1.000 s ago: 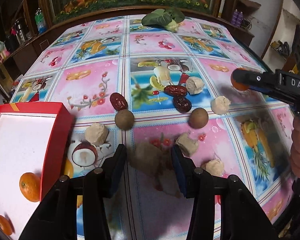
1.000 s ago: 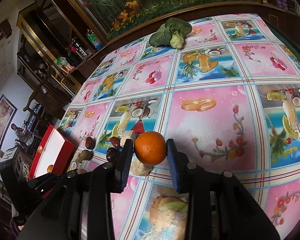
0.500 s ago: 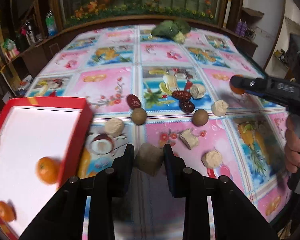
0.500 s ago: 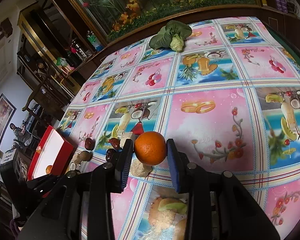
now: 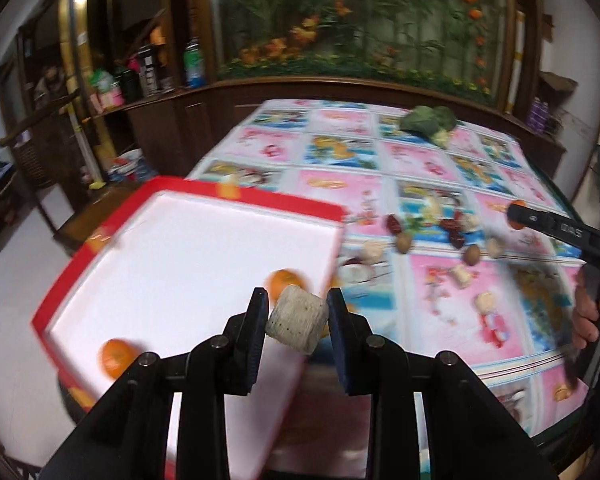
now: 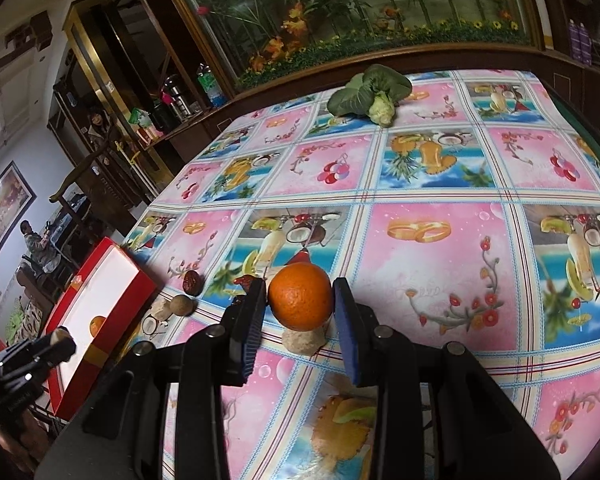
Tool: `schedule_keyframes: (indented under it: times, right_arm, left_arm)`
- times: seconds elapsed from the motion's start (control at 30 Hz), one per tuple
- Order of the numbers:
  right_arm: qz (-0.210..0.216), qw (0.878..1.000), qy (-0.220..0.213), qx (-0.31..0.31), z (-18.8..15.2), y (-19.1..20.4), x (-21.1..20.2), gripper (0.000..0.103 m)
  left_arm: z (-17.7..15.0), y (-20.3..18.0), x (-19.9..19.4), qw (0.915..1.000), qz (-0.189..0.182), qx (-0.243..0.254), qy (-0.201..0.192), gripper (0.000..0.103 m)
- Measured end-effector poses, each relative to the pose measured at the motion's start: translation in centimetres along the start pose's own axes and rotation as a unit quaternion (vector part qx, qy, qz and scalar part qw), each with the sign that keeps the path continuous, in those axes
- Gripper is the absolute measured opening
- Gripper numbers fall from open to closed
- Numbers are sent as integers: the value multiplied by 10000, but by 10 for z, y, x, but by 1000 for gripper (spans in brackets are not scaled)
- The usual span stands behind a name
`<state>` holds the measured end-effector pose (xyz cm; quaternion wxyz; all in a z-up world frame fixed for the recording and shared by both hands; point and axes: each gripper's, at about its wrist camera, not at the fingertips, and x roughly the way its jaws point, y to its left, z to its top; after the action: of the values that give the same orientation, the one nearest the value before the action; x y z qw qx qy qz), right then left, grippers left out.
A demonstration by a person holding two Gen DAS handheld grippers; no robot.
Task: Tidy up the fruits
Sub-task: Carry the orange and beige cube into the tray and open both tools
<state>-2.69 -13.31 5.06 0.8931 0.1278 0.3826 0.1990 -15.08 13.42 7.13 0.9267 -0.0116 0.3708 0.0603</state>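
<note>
My left gripper is shut on a beige cut fruit chunk and holds it above the right edge of a red box with a white inside. Two oranges lie in that box. My right gripper is shut on an orange and holds it above the patterned tablecloth. Red dates, brown round fruits and more beige chunks lie scattered on the table right of the box. The red box also shows at the left in the right wrist view.
A leafy green vegetable lies at the table's far end. A wooden cabinet with bottles and a flower mural stand behind the table. The table's left edge runs beside the box, with floor beyond it.
My left gripper closed on the beige chunk, lifted it off the table and swung left over the red box. My right gripper has stayed still with the orange.
</note>
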Motion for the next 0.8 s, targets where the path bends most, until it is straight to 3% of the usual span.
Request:
schedule_keyframes:
  times: [0.1,0.23,0.43,0.63,0.8]
  right_arm:
    - [-17,9998,-67,-199,-4,18,-1,36]
    - [304,9987,-60,-400,-14,56,3,36]
    - [957,9929,169,-688,-25,130,24,36]
    - [1727,9785,525,-994,-40,207,49,36]
    - [1910,9710,882,-1132,-51,246,76,36]
  left_arm:
    - [-7,22,-2,9998,110,-186,11,29]
    - [-14,42,-7,9991,182,-387,12,29]
    - [-21,66,-12,9977,258,-625,-32,29]
    - [-29,86,-12,9959,552,-718,-23,29]
    - [-32,97,-8,9943,728,-778,-19,29]
